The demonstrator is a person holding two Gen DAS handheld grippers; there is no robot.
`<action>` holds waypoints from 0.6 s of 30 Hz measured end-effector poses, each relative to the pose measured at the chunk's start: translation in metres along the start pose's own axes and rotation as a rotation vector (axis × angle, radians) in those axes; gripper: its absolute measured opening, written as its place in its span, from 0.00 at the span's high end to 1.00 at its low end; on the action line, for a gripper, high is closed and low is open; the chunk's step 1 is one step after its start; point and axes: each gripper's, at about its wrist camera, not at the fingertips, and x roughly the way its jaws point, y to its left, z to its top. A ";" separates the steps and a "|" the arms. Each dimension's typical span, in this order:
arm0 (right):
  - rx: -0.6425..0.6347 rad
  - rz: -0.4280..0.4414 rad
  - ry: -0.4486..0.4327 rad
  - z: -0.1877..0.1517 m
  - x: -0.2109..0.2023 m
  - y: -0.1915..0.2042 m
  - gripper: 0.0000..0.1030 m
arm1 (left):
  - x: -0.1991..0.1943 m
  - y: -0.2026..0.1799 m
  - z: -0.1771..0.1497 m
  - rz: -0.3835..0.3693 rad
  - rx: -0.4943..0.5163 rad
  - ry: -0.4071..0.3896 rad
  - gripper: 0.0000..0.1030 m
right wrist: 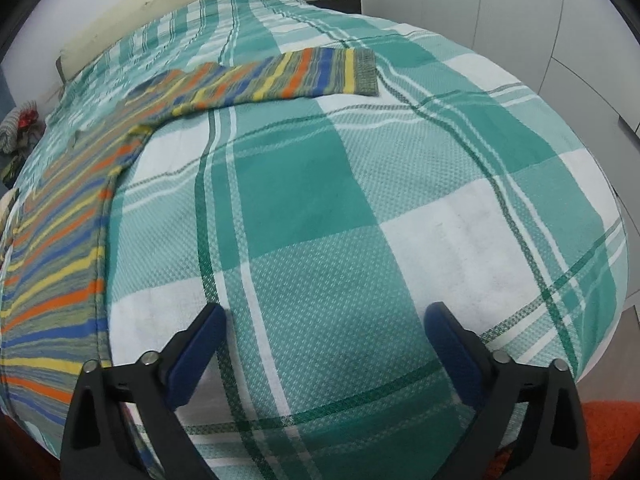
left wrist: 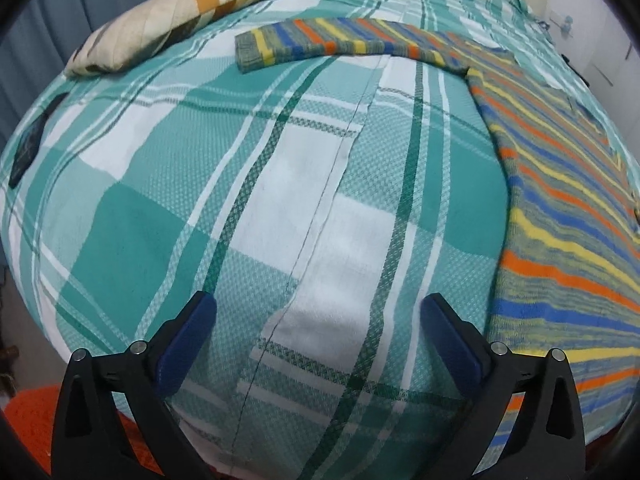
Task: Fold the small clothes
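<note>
Striped sweater (left wrist: 560,216) lies flat at the frame's right with sleeves outstretched, both the left gripper (left wrist: 318,316) and right gripper (right wrist: 326,324) spread empty, so pinch each cuff cleanly.

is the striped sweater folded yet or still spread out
Spread out. The sweater lies flat on the bedspread, both sleeves stretched sideways, nothing doubled over.

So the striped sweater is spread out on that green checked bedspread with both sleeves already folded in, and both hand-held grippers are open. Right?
Not quite. The sleeves are not folded in: each wrist view shows a sleeve stretched out sideways from the striped sweater on the green checked bedspread. The rest holds: the left hand-held gripper and right hand-held gripper are both open.
</note>
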 end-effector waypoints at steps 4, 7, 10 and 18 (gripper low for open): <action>-0.012 -0.001 0.007 -0.004 0.004 0.002 0.00 | 0.001 -0.002 -0.002 0.010 0.004 -0.008 0.00; -0.010 0.002 0.007 -0.005 0.005 0.001 0.00 | 0.001 -0.003 -0.004 0.015 0.006 -0.016 0.00; -0.018 -0.006 0.006 -0.007 0.006 0.003 0.00 | 0.001 -0.002 -0.004 0.009 0.006 -0.016 0.00; -0.031 -0.020 0.005 -0.008 0.006 0.005 0.00 | 0.001 -0.003 -0.006 0.018 0.015 -0.025 0.00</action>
